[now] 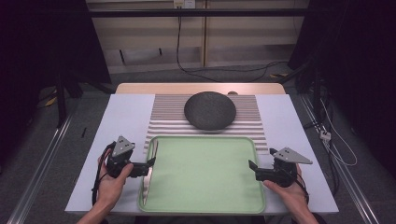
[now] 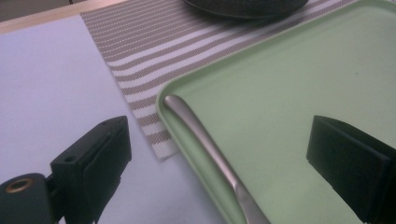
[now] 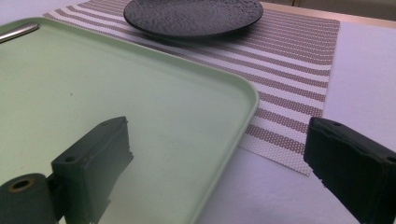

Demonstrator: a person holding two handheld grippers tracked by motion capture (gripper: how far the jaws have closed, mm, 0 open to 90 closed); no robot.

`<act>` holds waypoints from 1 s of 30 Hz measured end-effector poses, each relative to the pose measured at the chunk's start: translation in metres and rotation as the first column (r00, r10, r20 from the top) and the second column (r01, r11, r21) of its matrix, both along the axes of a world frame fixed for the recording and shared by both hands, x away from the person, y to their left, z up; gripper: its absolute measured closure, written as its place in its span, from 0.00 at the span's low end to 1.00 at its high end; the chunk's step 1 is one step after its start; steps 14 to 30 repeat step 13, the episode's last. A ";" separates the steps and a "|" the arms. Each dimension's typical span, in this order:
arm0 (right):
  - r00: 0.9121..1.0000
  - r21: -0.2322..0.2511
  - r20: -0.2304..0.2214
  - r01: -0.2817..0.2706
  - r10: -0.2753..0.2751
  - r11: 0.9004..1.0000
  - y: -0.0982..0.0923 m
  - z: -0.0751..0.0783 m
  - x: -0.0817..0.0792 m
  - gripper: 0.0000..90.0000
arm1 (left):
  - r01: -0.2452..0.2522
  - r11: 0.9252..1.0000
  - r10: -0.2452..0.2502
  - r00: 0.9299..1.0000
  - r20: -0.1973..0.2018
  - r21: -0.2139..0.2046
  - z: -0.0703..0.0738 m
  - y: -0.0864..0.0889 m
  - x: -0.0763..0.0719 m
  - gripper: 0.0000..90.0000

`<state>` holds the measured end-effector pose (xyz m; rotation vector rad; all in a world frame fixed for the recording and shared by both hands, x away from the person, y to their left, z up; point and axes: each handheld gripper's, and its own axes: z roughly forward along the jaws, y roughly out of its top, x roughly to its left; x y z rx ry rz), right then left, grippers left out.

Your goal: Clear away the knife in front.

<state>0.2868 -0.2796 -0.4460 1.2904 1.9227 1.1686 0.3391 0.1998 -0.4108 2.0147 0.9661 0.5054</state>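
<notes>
A pale green tray (image 1: 201, 172) lies at the table's near side. A silver knife (image 1: 149, 172) rests along its left rim, seen close in the left gripper view as a knife (image 2: 205, 144) on the tray (image 2: 280, 93). My left gripper (image 1: 152, 164) is at that left rim, open, its jaws wide apart with the knife lying between and beyond them, untouched (image 2: 219, 125). My right gripper (image 1: 252, 169) is open over the tray's right edge (image 3: 217, 123) and holds nothing. The knife's end (image 3: 18, 31) shows far across the tray (image 3: 140, 93).
A dark round plate (image 1: 210, 110) sits on a brown-and-white striped placemat (image 1: 163, 116) behind the tray. The white table surface (image 1: 121, 121) flanks the mat on both sides. Cables run across the floor beyond the table.
</notes>
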 end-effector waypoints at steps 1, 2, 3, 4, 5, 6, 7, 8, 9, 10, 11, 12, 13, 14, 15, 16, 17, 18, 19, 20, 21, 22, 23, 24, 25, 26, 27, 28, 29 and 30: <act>1.000 -0.004 0.003 0.000 0.000 1.000 0.000 0.000 0.000 0.08 | -0.007 1.000 0.007 1.000 -0.005 -0.001 -0.001 0.002 -0.002 0.07; 1.000 -0.003 -0.002 0.004 -0.004 1.000 0.001 -0.001 0.000 0.08 | -0.013 1.000 0.013 1.000 -0.010 0.007 -0.003 0.005 -0.004 0.07; 1.000 -0.004 0.000 0.002 -0.002 1.000 0.001 -0.001 0.000 0.08 | -0.025 1.000 0.025 1.000 -0.005 -0.001 -0.007 0.008 -0.007 0.07; 1.000 -0.003 0.002 0.002 -0.002 1.000 0.001 0.000 0.000 0.08 | -0.030 1.000 0.030 1.000 -0.002 0.008 -0.011 0.010 -0.009 0.07; 1.000 -0.002 0.002 0.002 -0.002 1.000 0.001 0.000 0.000 0.08 | -0.031 0.999 0.031 0.999 -0.010 0.017 -0.013 0.011 -0.012 0.07; 1.000 -0.003 0.003 0.001 -0.001 1.000 0.000 0.000 0.000 0.08 | -0.030 0.999 0.030 0.999 -0.023 0.012 -0.016 0.011 -0.014 0.07; 1.000 0.000 0.003 0.005 -0.005 1.000 0.000 0.000 0.001 0.08 | -0.025 1.000 0.025 0.999 -0.025 0.006 -0.017 0.012 -0.014 0.07; 1.000 0.001 0.002 0.008 -0.008 1.000 -0.001 0.000 0.001 0.08 | -0.022 1.000 0.023 0.999 -0.028 0.007 -0.018 0.012 -0.015 0.07; 1.000 0.003 0.003 0.010 -0.010 1.000 -0.001 0.000 0.001 0.08 | -0.027 1.000 0.027 0.999 -0.039 0.004 -0.019 0.012 -0.015 0.07; 1.000 0.006 0.002 0.015 -0.015 1.000 -0.002 0.000 0.001 0.08 | -0.028 1.000 0.028 0.998 -0.055 -0.012 -0.020 0.013 -0.014 0.07; 1.000 0.011 -0.001 0.017 -0.017 1.000 -0.002 0.000 0.001 0.08 | -0.035 0.999 0.034 0.998 -0.059 -0.008 -0.021 0.014 -0.013 0.07; 1.000 0.011 0.002 0.015 -0.015 1.000 -0.002 0.000 0.001 0.08 | -0.042 0.999 0.042 0.997 -0.057 -0.006 -0.021 0.016 -0.013 0.07; 1.000 0.010 0.001 0.017 -0.017 1.000 -0.003 0.000 0.002 0.08 | -0.044 0.999 0.043 0.997 -0.059 -0.014 -0.022 0.017 -0.011 0.07; 1.000 0.010 0.001 0.017 -0.017 1.000 -0.003 0.000 0.002 0.08 | -0.044 0.999 0.043 0.997 -0.059 -0.014 -0.022 0.017 -0.011 0.07; 1.000 0.010 0.001 0.017 -0.017 1.000 -0.003 0.000 0.002 0.08 | -0.044 0.999 0.043 0.997 -0.059 -0.014 -0.022 0.017 -0.011 0.07; 1.000 0.010 0.001 0.017 -0.017 1.000 -0.003 0.000 0.002 0.08 | -0.044 0.999 0.043 0.997 -0.059 -0.014 -0.022 0.017 -0.011 0.07; 1.000 0.010 0.001 0.017 -0.017 1.000 -0.003 0.000 0.002 0.08 | -0.044 0.999 0.043 0.997 -0.059 -0.014 -0.022 0.017 -0.011 0.07; 1.000 0.010 0.001 0.017 -0.017 1.000 -0.003 0.000 0.002 0.08 | -0.044 0.999 0.043 0.997 -0.059 -0.014 -0.022 0.017 -0.011 0.07; 1.000 0.010 0.001 0.017 -0.017 1.000 -0.003 0.000 0.002 0.08 | -0.044 0.999 0.043 0.997 -0.059 -0.014 -0.022 0.017 -0.011 0.07; 1.000 0.010 0.001 0.017 -0.017 1.000 -0.003 0.000 0.002 0.08 | -0.044 0.999 0.043 0.997 -0.059 -0.014 -0.022 0.017 -0.011 0.07; 1.000 0.010 0.001 0.017 -0.017 1.000 -0.003 0.000 0.002 0.08 | -0.044 0.999 0.043 0.997 -0.059 -0.014 -0.022 0.017 -0.011 0.07; 1.000 0.010 0.001 0.017 -0.017 1.000 -0.003 0.000 0.002 0.08 | -0.044 0.999 0.043 0.997 -0.059 -0.014 -0.022 0.017 -0.011 0.07; 1.000 0.010 0.001 0.017 -0.017 1.000 -0.003 0.000 0.002 0.08 | -0.044 0.999 0.043 0.997 -0.059 -0.014 -0.022 0.017 -0.011 0.07; 1.000 0.010 0.001 0.017 -0.017 1.000 -0.003 0.000 0.002 0.08 | -0.044 0.999 0.043 0.997 -0.059 -0.014 -0.022 0.017 -0.011 0.07; 1.000 0.010 0.001 0.017 -0.017 1.000 -0.003 0.000 0.002 0.08 | -0.044 0.999 0.043 0.997 -0.059 -0.014 -0.022 0.017 -0.011 0.07; 1.000 0.010 0.001 0.017 -0.017 1.000 -0.003 0.000 0.002 0.08 | -0.044 0.999 0.043 0.997 -0.059 -0.014 -0.022 0.017 -0.011 0.07; 1.000 0.010 0.001 0.017 -0.017 1.000 -0.003 0.000 0.002 0.08 | -0.044 0.999 0.043 0.997 -0.059 -0.014 -0.022 0.017 -0.011 0.07; 1.000 0.010 0.001 0.017 -0.017 1.000 -0.003 0.000 0.002 0.08 | -0.044 0.999 0.043 0.997 -0.059 -0.014 -0.022 0.017 -0.011 0.07; 1.000 0.010 0.001 0.017 -0.017 1.000 -0.003 0.000 0.002 0.08 | -0.044 0.999 0.043 0.997 -0.059 -0.014 -0.022 0.017 -0.011 0.07; 1.000 0.010 0.001 0.017 -0.017 1.000 -0.003 0.000 0.002 0.08 | -0.044 0.999 0.043 0.997 -0.059 -0.014 -0.022 0.017 -0.011 0.07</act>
